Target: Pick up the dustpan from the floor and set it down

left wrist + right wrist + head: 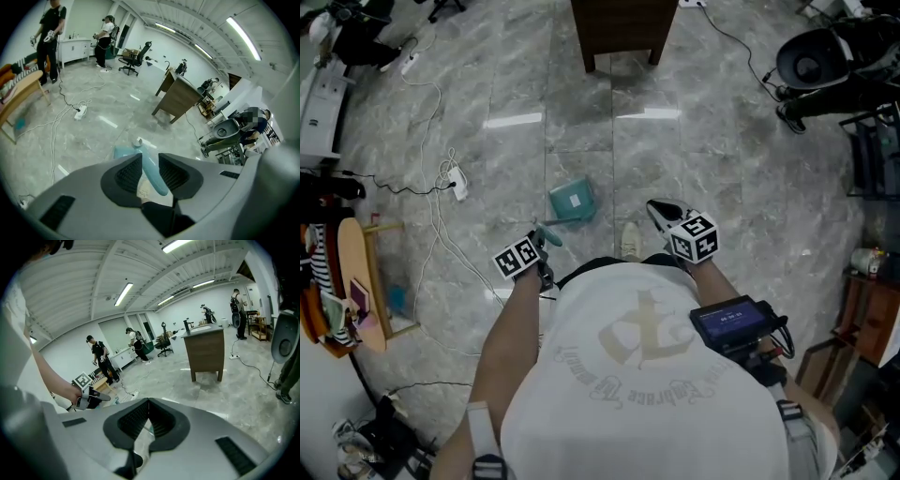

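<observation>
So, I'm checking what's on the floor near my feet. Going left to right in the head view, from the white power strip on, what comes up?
white power strip → teal dustpan → shoe → right gripper

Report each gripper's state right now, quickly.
Left gripper: open, dustpan handle between its jaws, not clamped.
Right gripper: shut, empty.

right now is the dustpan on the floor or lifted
Down: the dustpan lies flat on the floor tiles, its handle between the left tongs, whose jaws stand apart.
</observation>
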Tool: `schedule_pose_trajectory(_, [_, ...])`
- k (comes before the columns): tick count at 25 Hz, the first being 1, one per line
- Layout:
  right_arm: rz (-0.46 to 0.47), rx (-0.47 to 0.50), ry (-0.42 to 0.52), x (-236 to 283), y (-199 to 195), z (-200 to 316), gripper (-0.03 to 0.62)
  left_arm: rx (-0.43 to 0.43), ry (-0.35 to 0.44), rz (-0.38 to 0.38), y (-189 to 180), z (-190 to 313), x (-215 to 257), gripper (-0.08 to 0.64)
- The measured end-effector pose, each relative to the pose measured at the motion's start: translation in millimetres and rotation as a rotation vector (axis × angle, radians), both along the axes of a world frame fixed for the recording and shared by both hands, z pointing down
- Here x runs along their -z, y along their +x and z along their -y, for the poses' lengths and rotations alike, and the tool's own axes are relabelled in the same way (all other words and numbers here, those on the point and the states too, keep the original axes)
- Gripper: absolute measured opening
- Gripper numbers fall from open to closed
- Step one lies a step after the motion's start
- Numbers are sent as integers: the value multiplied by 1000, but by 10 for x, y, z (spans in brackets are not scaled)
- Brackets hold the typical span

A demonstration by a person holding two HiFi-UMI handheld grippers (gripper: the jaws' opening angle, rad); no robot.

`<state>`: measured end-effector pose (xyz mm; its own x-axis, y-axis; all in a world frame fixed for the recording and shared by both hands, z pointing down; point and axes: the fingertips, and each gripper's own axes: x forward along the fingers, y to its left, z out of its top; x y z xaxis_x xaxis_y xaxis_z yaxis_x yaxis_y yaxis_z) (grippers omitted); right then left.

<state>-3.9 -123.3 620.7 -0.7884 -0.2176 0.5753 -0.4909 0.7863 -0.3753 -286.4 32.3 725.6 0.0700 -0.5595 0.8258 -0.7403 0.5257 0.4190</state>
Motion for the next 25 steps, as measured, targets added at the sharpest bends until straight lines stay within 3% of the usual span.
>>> schedule_pose_trajectory(4, [-21, -22, -10, -40, 125, -2, 17, 24, -43, -35, 1, 97, -147, 215])
schedule_pose_trajectory(10, [-61, -78, -22, -99, 433, -35, 17, 35, -159, -33, -59, 109, -457, 297])
schedule_pose_trajectory(19, [-131, -169, -47, -221, 982, -38, 17, 82, -255, -47, -40, 208, -820, 297])
schedule_pose_trajectory(23, [-146, -175, -47, -253, 1052, -38, 17, 89, -304, -27, -43, 227, -891, 198])
schedule_pose_trajectory(25, [-154, -169, -45, -261, 1050, -30, 17, 95, -303, -22, -64, 258, -907, 196])
